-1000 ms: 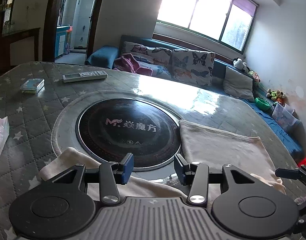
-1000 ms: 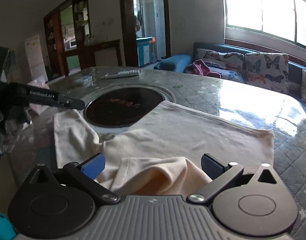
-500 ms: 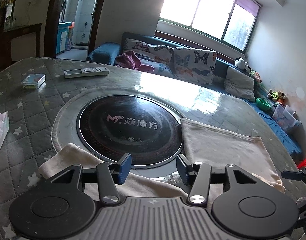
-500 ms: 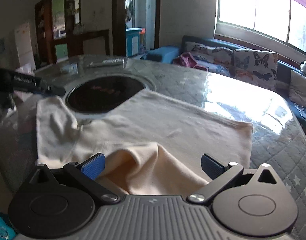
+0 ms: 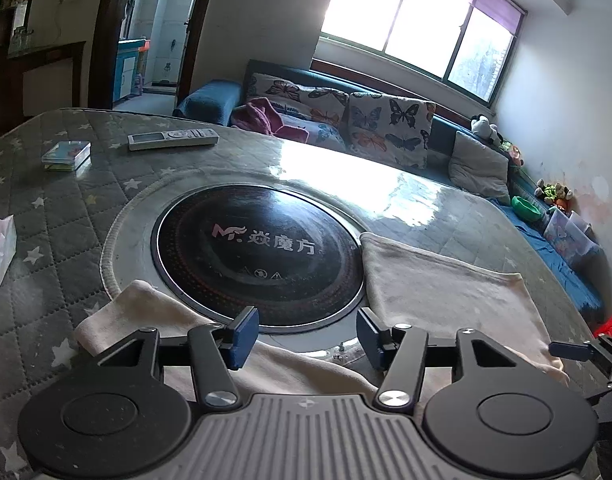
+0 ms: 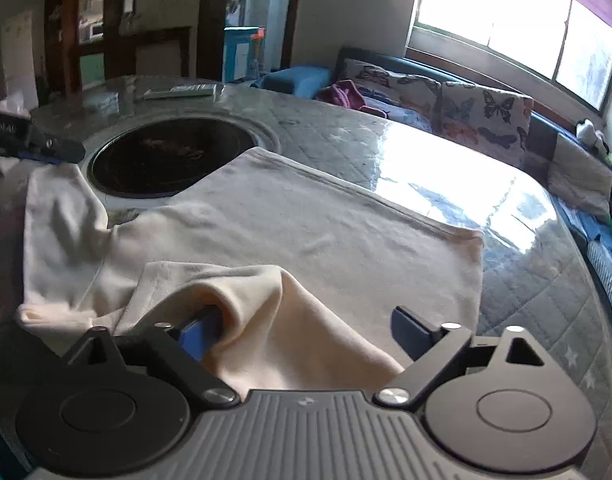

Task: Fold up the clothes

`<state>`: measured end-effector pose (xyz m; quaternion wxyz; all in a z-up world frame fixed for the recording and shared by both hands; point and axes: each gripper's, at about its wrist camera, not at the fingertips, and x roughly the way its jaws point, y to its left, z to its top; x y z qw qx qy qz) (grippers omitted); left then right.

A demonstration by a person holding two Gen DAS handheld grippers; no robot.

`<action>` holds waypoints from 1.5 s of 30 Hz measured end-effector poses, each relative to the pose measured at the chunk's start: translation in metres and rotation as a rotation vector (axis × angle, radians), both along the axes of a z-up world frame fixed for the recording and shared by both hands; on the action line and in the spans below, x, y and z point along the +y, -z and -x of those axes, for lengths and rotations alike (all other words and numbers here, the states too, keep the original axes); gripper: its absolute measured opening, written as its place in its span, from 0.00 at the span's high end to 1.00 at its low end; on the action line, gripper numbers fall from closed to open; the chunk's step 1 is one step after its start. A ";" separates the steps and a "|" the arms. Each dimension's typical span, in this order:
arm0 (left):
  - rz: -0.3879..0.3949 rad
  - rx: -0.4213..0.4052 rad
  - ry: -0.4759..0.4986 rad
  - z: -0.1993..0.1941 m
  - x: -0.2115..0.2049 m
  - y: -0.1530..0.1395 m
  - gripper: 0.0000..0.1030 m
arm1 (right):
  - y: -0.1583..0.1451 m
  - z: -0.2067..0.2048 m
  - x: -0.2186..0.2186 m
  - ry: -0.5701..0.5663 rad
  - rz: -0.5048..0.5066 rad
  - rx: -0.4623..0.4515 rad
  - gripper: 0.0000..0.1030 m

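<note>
Garment: one cream piece, spread on tabletop
Left gripper: fingers apart, holding nothing
Right gripper: fingers apart, cloth fold between

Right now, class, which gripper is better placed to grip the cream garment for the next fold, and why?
The right gripper: a raised fold of the cream garment already bunches between its open fingers. The left gripper is open above the garment's edge, with no cloth between its fingers.
</note>
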<state>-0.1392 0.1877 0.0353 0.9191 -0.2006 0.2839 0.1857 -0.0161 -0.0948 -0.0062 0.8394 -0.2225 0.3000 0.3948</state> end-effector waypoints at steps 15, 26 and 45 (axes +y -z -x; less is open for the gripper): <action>0.021 0.009 0.006 -0.002 -0.001 0.005 0.41 | -0.004 -0.009 -0.001 -0.025 -0.120 0.080 0.85; 0.019 0.011 0.086 -0.016 -0.018 0.003 0.37 | -0.029 -0.008 -0.049 0.118 -0.276 0.017 0.96; 0.023 0.049 0.408 -0.054 -0.093 0.017 0.36 | -0.026 -0.019 -0.222 0.704 -0.312 -0.070 0.86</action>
